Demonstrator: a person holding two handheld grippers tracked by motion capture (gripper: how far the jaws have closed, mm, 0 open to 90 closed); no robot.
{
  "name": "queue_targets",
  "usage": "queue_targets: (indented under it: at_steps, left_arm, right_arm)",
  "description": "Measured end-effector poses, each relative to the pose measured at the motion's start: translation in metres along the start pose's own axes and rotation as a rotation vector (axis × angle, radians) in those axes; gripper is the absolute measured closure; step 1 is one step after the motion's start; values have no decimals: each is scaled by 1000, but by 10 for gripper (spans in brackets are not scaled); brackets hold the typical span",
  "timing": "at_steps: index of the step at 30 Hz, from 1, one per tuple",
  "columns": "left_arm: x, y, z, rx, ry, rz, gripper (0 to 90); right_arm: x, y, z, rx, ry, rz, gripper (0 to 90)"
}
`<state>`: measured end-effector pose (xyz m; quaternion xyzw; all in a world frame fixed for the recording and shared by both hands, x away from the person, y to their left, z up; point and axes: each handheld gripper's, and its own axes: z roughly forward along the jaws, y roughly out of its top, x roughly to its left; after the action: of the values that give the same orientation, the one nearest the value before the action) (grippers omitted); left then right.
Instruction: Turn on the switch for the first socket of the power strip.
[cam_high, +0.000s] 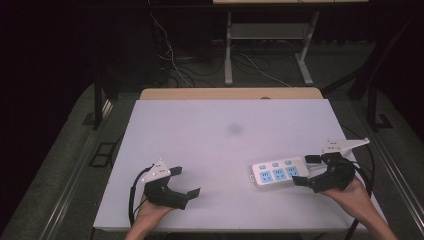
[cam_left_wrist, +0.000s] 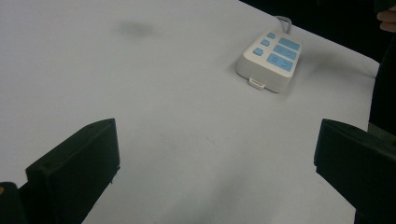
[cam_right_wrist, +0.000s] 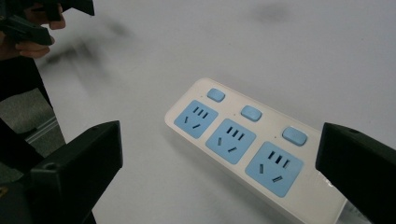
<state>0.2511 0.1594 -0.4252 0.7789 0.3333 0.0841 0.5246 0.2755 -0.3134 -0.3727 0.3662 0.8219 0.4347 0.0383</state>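
A white power strip (cam_high: 280, 171) with three blue sockets and three blue switches lies flat on the white table (cam_high: 220, 130), near its right front. My right gripper (cam_high: 306, 170) is open, its jaws just off the strip's right end; in the right gripper view the power strip (cam_right_wrist: 243, 144) lies between and beyond the wide-apart jaws. My left gripper (cam_high: 184, 181) is open at the front left with nothing between its jaws. In the left gripper view the power strip (cam_left_wrist: 270, 60) lies far off at the upper right.
A faint grey smudge (cam_high: 235, 129) marks the table's middle. A wooden board edge (cam_high: 230, 93) runs along the far side. Beyond it are a metal stand (cam_high: 228, 50) and loose cables on the floor. A cable (cam_high: 367, 170) trails from my right gripper off the table's right edge.
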Motion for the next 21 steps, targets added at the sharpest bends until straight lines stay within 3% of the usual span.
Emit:
queue_targets:
  at_steps: [13, 21]
  left_arm:
    - [0, 0, 0, 1, 1, 1, 0]
    - [1, 0, -1, -4, 3, -4, 0]
  right_arm:
    - [-10, 18, 5, 61, 6, -27, 2]
    - [-20, 29, 9, 95, 7, -19, 2]
